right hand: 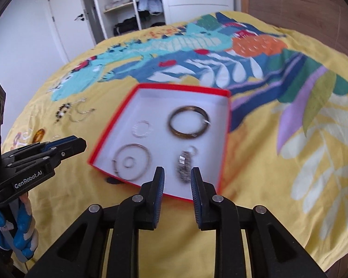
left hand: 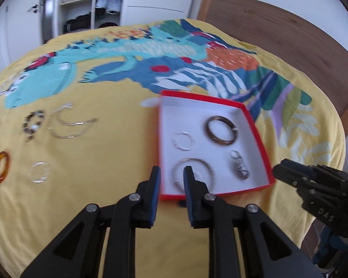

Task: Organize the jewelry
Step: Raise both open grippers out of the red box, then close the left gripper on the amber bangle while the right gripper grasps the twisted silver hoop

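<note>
Fingers of the left gripper stand slightly parted with nothing between the ribbed blue pads; fingers of the right gripper likewise stand apart and empty. Both grippers pitch steeply downward over the bed, clear of the cover.

Just beyond both sets of fingers lies the box, a shallow rectangular tray with red card walls and a smooth white floor, resting flat on the yellow printed bedspread. Inside it:
- a thin metal hoop, nearest the left fingers, lying flat with a smaller ring inside it;
- a glossy dark brown bangle, round, at the far side;
- a pale, textured silver ring;
- a crumpled silver chain, long axis running away from the right fingers.

Well left of the left fingers, loose on the bedspread: an amber bangle, a clear ring, a beaded bracelet and thin wire hoops.

A blue-and-white gloved hand grips the left gripper's handle.
</note>
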`<state>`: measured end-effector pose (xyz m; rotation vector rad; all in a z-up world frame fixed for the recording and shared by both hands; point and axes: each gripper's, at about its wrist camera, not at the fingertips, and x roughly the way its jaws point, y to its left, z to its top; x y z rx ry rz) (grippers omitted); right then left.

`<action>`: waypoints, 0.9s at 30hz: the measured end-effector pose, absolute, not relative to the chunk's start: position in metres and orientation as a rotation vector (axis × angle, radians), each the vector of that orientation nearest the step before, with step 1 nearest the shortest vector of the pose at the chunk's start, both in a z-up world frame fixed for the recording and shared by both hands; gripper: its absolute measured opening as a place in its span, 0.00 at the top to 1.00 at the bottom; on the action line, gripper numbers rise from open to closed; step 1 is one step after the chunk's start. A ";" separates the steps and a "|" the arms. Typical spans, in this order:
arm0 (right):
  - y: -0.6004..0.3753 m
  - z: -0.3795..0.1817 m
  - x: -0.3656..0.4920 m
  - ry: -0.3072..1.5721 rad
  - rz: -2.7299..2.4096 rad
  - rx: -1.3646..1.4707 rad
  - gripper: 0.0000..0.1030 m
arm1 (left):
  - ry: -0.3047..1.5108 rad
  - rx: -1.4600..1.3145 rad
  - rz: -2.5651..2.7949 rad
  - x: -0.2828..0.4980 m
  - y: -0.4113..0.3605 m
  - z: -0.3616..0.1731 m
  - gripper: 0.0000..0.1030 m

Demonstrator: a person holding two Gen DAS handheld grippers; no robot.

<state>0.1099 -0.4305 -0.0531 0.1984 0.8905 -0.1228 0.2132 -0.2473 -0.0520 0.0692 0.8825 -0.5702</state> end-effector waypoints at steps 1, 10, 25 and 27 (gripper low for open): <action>-0.423 -0.049 0.112 0.884 -0.112 0.193 0.77 | 0.875 0.063 -0.544 0.214 -0.234 -0.049 0.81; -0.339 -0.039 0.144 0.868 0.018 0.133 0.72 | 0.863 0.000 -0.343 0.228 -0.119 -0.050 0.78; -0.232 -0.075 0.204 0.924 0.201 0.081 0.67 | 0.873 -0.099 0.004 0.238 0.045 -0.078 0.78; -0.221 -0.080 0.213 0.931 0.228 0.081 0.64 | 0.880 -0.128 0.023 0.249 0.059 -0.082 0.77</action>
